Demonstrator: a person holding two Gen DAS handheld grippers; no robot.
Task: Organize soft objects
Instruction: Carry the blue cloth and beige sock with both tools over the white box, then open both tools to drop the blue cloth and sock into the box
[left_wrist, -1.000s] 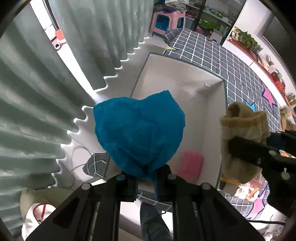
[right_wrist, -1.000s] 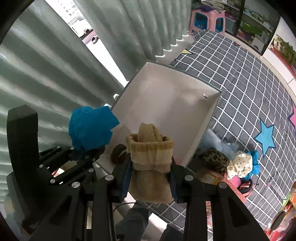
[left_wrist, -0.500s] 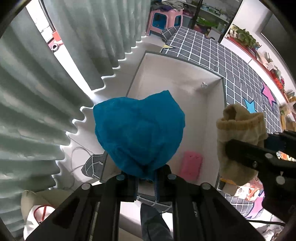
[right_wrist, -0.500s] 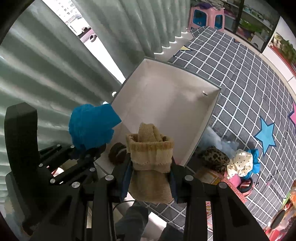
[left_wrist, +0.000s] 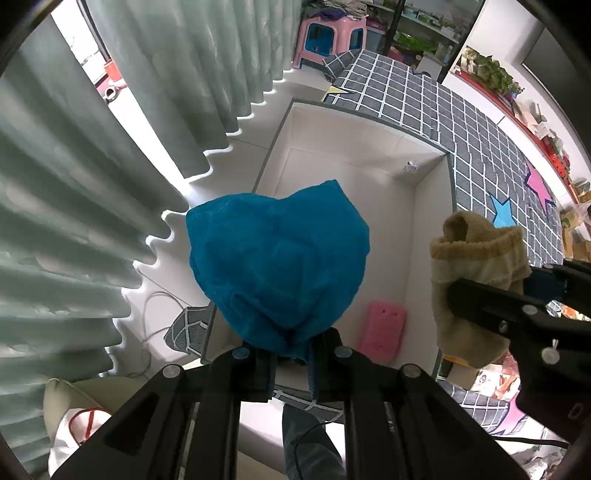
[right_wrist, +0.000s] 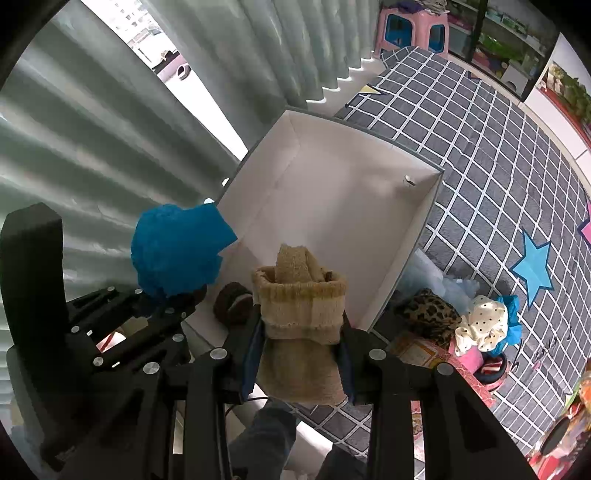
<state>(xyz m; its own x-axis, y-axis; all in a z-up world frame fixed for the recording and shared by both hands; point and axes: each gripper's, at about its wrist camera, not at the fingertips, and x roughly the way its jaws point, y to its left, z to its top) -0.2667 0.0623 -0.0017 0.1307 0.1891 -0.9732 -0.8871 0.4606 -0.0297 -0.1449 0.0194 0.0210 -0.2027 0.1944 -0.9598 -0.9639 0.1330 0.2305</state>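
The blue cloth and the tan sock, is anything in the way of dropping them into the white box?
Nothing visible blocks them. The left gripper holds the blue cloth and the right gripper holds the tan sock above the open white box. Only a pink sponge and a dark brown thing lie inside.

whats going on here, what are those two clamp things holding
A person is sorting soft items with a pair of hand-held tongs. The left tongs are shut on a blue mesh cloth, and the right tongs grip a rolled tan sock. Both hang over a white box, which already holds a pink sponge.
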